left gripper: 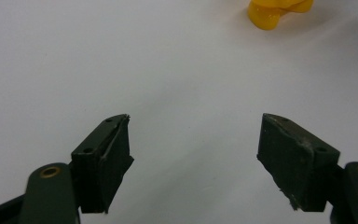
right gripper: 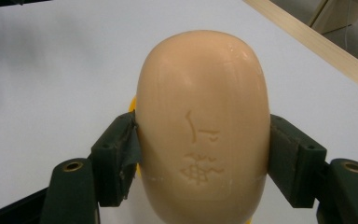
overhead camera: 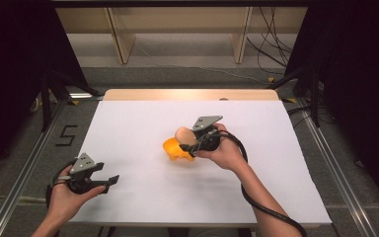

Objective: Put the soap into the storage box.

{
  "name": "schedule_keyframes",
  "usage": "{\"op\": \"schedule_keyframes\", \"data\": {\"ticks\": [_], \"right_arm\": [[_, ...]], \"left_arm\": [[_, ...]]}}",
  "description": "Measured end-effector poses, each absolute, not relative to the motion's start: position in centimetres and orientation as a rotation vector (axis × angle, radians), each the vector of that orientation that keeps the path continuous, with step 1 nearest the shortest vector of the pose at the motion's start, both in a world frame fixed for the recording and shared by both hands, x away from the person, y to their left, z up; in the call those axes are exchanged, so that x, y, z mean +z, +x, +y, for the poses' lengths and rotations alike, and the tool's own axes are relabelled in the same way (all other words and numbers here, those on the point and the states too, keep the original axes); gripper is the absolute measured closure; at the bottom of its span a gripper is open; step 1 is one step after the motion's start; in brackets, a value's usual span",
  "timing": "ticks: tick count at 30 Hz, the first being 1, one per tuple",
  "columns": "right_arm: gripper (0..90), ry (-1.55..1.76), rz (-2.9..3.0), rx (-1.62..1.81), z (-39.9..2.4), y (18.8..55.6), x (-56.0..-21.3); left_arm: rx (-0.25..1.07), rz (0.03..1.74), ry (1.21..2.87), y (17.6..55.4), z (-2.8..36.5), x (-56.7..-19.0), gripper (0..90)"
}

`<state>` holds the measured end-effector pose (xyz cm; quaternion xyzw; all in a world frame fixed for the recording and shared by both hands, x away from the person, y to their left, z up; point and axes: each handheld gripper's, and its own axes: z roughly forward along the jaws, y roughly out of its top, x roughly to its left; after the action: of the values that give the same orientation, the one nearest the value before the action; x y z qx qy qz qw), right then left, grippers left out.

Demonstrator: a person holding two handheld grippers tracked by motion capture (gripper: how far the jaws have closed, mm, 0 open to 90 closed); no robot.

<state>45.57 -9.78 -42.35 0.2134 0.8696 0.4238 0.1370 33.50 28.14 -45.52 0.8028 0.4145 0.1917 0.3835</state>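
Observation:
A peach-coloured oval bar of soap [right gripper: 203, 126] with a stamped mark on its face sits between the jaws of my right gripper [right gripper: 203, 154], which is shut on its two long sides. In the high view the soap [overhead camera: 183, 134] is held just above a yellow soap dish [overhead camera: 175, 149] near the middle of the white table; the right gripper [overhead camera: 191, 143] hides part of the dish. My left gripper [overhead camera: 109, 182] rests at the table's front left, open with nothing between its jaws. The left gripper view has the yellow dish [left gripper: 278, 10] far off at its top edge.
A white sheet [overhead camera: 143, 123] covers the table, with a strip of bare wood [overhead camera: 190, 94] at its far edge. Metal rails run along both sides of the table. Wooden frame legs and cables stand on the floor beyond.

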Motion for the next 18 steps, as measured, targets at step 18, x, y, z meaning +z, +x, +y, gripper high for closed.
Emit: {"op": "schedule_keyframes", "data": {"ticks": [18], "right_arm": [[33.2, 0.614, 2.556, 1.195, -9.04, 46.61, -43.36]], "left_arm": [[0.484, 1.059, 2.055, 33.49, 28.21, -45.43, 24.6]]}}
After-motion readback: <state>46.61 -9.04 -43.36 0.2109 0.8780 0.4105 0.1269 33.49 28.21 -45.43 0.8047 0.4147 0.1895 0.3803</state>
